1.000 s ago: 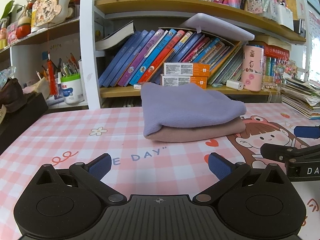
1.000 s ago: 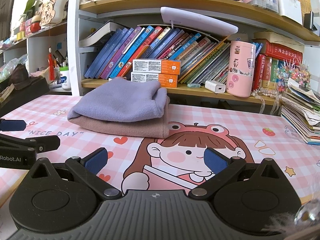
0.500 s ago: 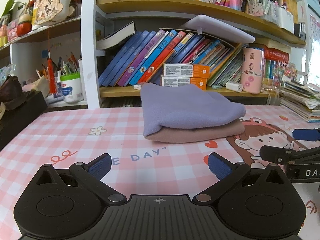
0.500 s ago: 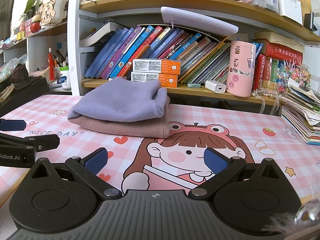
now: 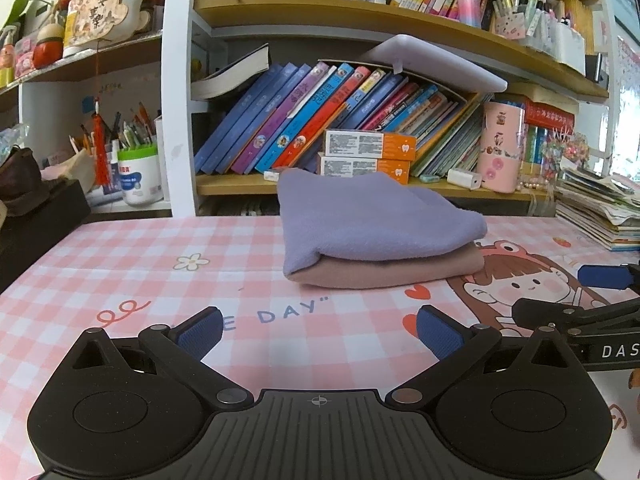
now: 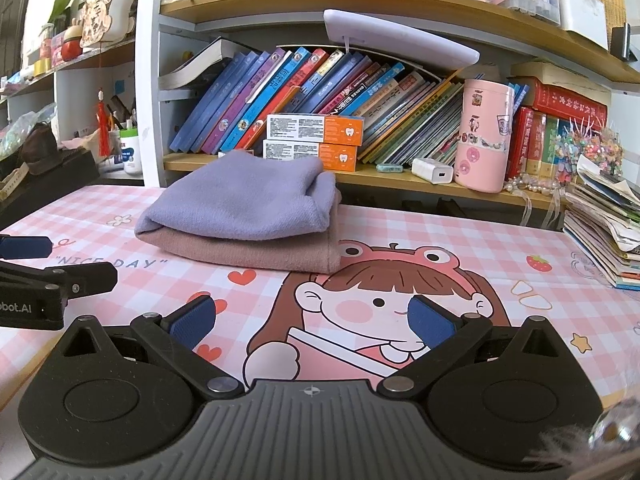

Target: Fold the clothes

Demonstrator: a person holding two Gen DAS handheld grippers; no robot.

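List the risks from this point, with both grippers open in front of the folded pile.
1. The purple garment lies loosely folded on the pink garment; a grab at only the top one would likely undo its fold.
2. The left gripper and right gripper sit close side by side, so they might collide when reaching in.
3. A push could slide the pile toward the shelf behind it.
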